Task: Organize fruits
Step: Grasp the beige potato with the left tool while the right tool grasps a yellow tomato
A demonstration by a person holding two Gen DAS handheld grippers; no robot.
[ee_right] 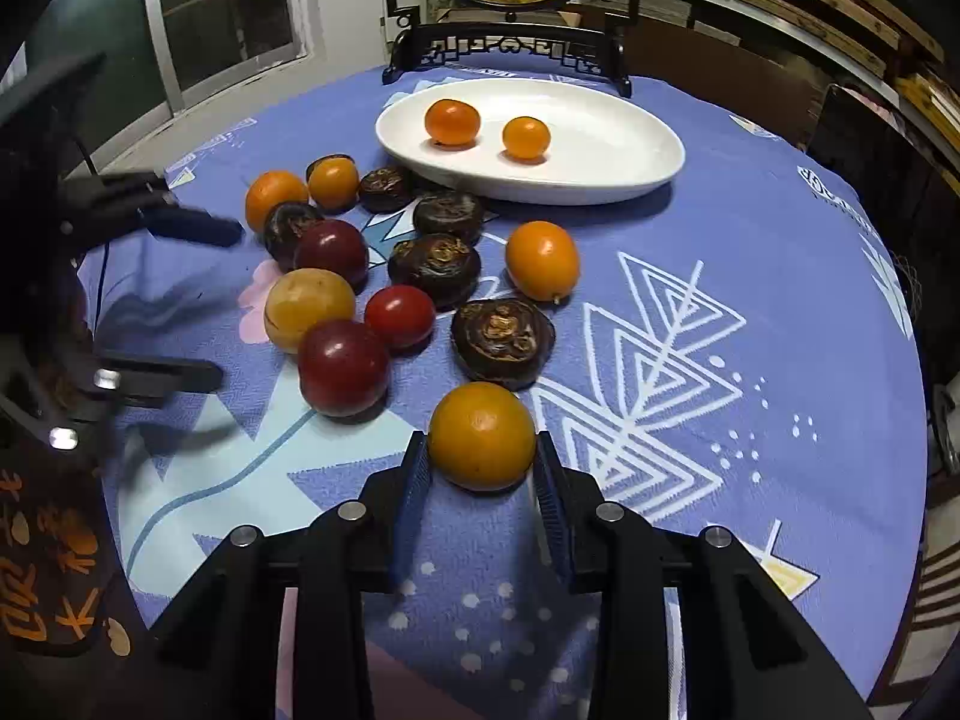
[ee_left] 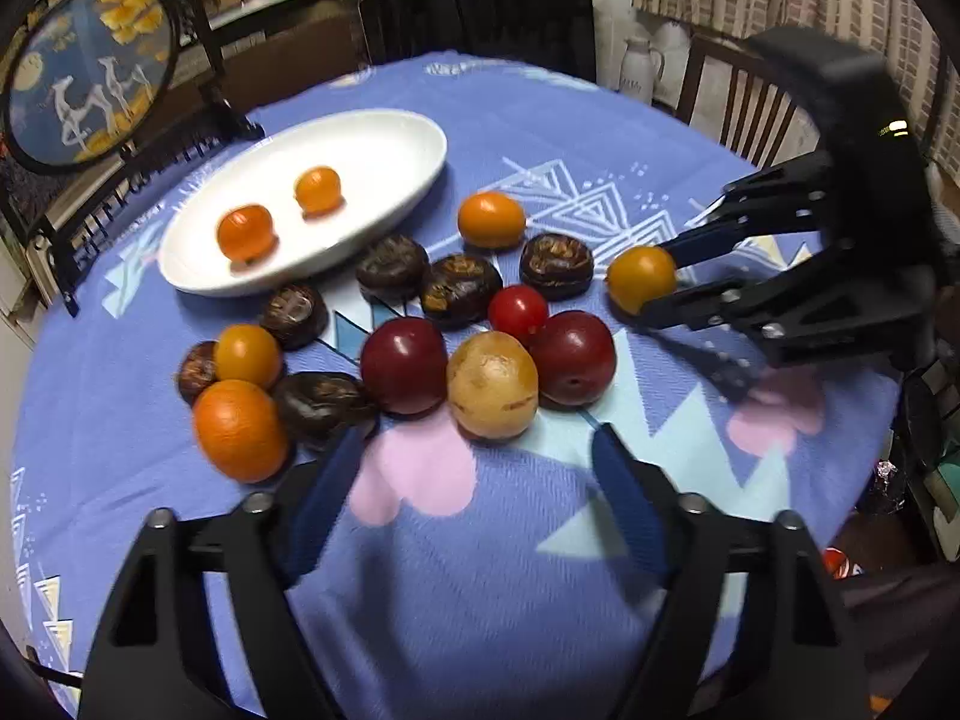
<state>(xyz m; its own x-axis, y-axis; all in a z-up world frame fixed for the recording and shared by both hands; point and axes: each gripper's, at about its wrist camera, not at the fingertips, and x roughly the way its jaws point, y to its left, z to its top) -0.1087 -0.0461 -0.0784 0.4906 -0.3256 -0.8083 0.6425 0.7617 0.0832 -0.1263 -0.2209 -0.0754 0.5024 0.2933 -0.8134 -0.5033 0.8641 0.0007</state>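
A white oval plate holds two small orange fruits. On the blue tablecloth in front of it lie several loose fruits: dark water chestnuts, red plums, a cherry tomato, a tan fruit and more orange ones. My right gripper is shut on a yellow-orange fruit resting on the cloth. My left gripper stands open just short of the tan fruit, holding nothing.
A round camel picture on a black carved stand rises just behind the plate. Wooden chairs and a white jug stand beyond the table's far edge. A large orange fruit lies left of my left fingers.
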